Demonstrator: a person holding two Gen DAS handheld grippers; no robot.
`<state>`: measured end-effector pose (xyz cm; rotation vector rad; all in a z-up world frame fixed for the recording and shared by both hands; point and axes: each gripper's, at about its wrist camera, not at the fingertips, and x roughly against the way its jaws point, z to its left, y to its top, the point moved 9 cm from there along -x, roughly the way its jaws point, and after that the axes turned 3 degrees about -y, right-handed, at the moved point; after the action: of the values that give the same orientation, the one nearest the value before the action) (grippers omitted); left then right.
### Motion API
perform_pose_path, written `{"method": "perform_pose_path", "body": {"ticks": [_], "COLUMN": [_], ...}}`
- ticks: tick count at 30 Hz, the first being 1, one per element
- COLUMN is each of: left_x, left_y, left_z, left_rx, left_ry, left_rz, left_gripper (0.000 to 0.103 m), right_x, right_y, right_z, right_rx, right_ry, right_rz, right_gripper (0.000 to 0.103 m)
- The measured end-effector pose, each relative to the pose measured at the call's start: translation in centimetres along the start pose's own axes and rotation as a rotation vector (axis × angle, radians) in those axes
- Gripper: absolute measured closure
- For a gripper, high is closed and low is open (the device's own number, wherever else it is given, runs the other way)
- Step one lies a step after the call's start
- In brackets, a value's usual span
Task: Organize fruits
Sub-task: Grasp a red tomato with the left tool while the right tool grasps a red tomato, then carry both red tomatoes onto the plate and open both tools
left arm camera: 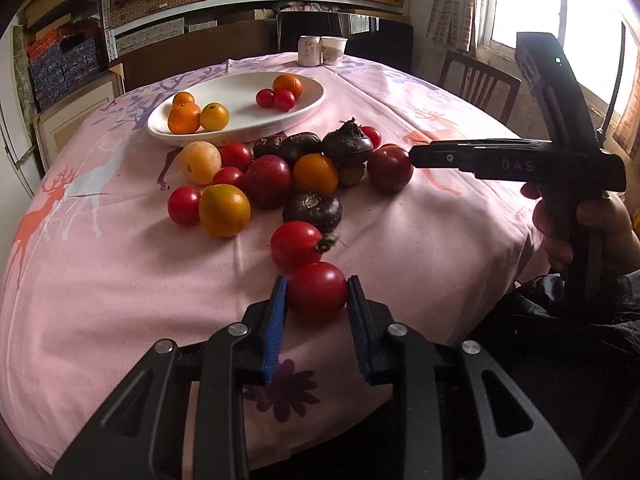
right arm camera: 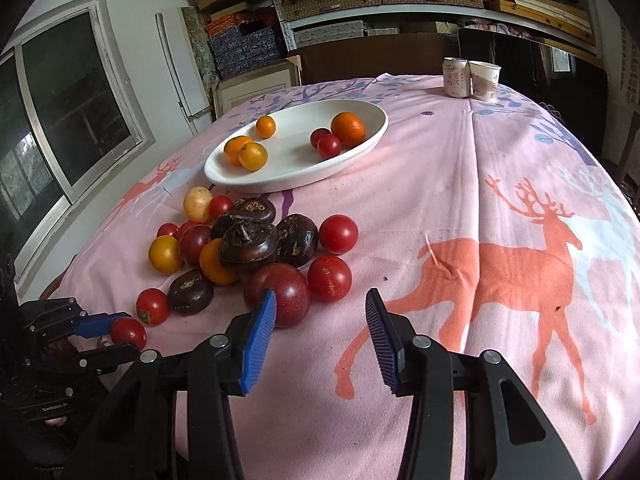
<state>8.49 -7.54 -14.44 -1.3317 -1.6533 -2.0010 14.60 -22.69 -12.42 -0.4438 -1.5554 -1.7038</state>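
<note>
Our left tool [left arm camera: 317, 292] is clamped on a red tomato [left arm camera: 317, 291]; both blue pads [left arm camera: 276, 330] touch its sides. It sits low on the pink deer-print cloth of the counter [left arm camera: 120, 280]; we cannot tell whether it is lifted. From the right wrist view, the same tomato [right arm camera: 128, 332] is pinched at the far left.

Just ahead of the left tool: another tomato [left arm camera: 296, 246] with a dried calyx, touching the held one. Beyond it, the loose pile [left arm camera: 288, 172]: tomatoes, oranges, dark water chestnuts, one dark red passion fruit.

Our right tool [right arm camera: 320, 312] is released, its jaws spread wide, nothing between them. Its left pad [right arm camera: 258, 344] overlaps the passion fruit [right arm camera: 280, 294] in the right wrist view; we cannot tell if they touch.

Well ahead of both tools: a white oval dish [left arm camera: 240, 128] holding four oranges and two small tomatoes. Further back on the counter, a can [right arm camera: 455, 77] and a paper cup [right arm camera: 484, 80], side by side.
</note>
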Motion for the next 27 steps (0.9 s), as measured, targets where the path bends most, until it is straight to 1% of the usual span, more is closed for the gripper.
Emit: {"method": "perform_pose_path", "body": {"ticks": [6, 7, 9, 10, 11, 13, 15, 17, 18, 20, 21, 23, 27], "left_x": [-0.3, -0.6, -0.8, -0.7, -0.6, -0.4, -0.1, 0.4, 0.8, 1.6, 1.9, 2.5, 3.3], "left_y": [0.1, 0.0, -0.1, -0.1, 0.0, 0.1, 0.2, 0.4, 0.5, 0.9, 1.1, 1.5, 2.8], "left_z": [-0.1, 0.1, 0.6, 0.7, 0.8, 0.9, 1.1, 1.5, 1.6, 1.9, 2.0, 2.4, 3.4], "left_rx": [0.008, 0.022, 0.06, 0.067, 0.067, 0.059, 0.068, 0.081, 0.087, 0.091, 0.09, 0.097, 0.108], "left_ry": [0.002, 0.0, -0.015, -0.02, -0.016, 0.008, 0.002, -0.001, -0.005, -0.002, 0.001, 0.003, 0.017], "left_rz": [-0.006, 0.007, 0.004, 0.001, -0.005, -0.012, -0.02, -0.032, -0.041, -0.066, -0.075, -0.094, -0.129], "left_gripper": [0.073, 0.071, 0.066, 0.066, 0.074, 0.074, 0.074, 0.074, 0.074, 0.074, 0.074, 0.074, 0.074], "right_x": [0.2, 0.3, 0.3, 0.2, -0.1, -0.6, -1.2, -2.0, -2.0, -1.9, -1.7, -1.0, 1.3], "right_y": [0.0, 0.0, -0.2, -0.2, -0.2, -0.1, 0.0, -0.2, -0.2, -0.3, -0.4, -0.2, 1.4], "right_z": [1.7, 2.1, 2.9, 3.1, 3.4, 3.9, 4.1, 3.8, 3.8, 3.9, 3.9, 3.7, 3.7], "right_rx": [0.041, 0.06, 0.091, 0.101, 0.108, 0.12, 0.152, 0.156, 0.171, 0.195, 0.179, 0.133, 0.098], "right_ry": [0.019, 0.019, 0.022, 0.021, 0.015, 0.014, -0.033, -0.058, -0.074, -0.089, -0.082, -0.03, 0.04], "right_rz": [-0.004, -0.006, -0.005, -0.004, -0.001, 0.011, 0.003, 0.028, 0.018, 0.012, 0.008, -0.005, -0.06], "right_gripper": [0.056, 0.056, 0.056, 0.056, 0.056, 0.055, 0.055, 0.059, 0.062, 0.063, 0.063, 0.063, 0.063]}}
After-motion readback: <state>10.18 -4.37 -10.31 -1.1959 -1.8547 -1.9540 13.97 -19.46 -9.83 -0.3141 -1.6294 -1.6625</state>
